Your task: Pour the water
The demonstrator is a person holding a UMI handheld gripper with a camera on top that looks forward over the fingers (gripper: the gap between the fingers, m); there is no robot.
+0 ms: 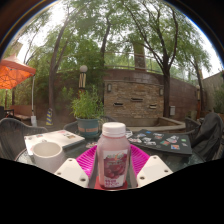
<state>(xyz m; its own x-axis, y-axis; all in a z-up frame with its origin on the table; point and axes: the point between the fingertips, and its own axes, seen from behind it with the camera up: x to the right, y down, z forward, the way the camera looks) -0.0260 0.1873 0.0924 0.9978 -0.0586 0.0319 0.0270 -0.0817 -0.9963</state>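
Two fingers [113,172] frame the shot, pale tips low on either side, and right between them stands the bottle [113,155]: clear plastic, white cap on top, a pink label across its body. The magenta pads [87,157] sit close in on both flanks of it, and they look to be pressing on its sides, so call it a narrow grip closed on the bottle, which is upright.

Just off to the left of the fingers, a white cup [46,154] sits on the desk [160,152], its open mouth facing up, near the bottle but apart from it. Behind the cup lies a flat white box or stack of papers [56,138]; which, I can't tell. Beyond the bottle, a potted plant [88,110] stands in a bluish pot at the far side of the desk. To the right, a dark tray or board [163,141] lies flat with small bits on it, too small to make out.

Further back, a low stone wall [134,100] runs across, with tall trees [120,35] rising over it and bright sky showing through. An orange umbrella [12,72] pokes in at far left.
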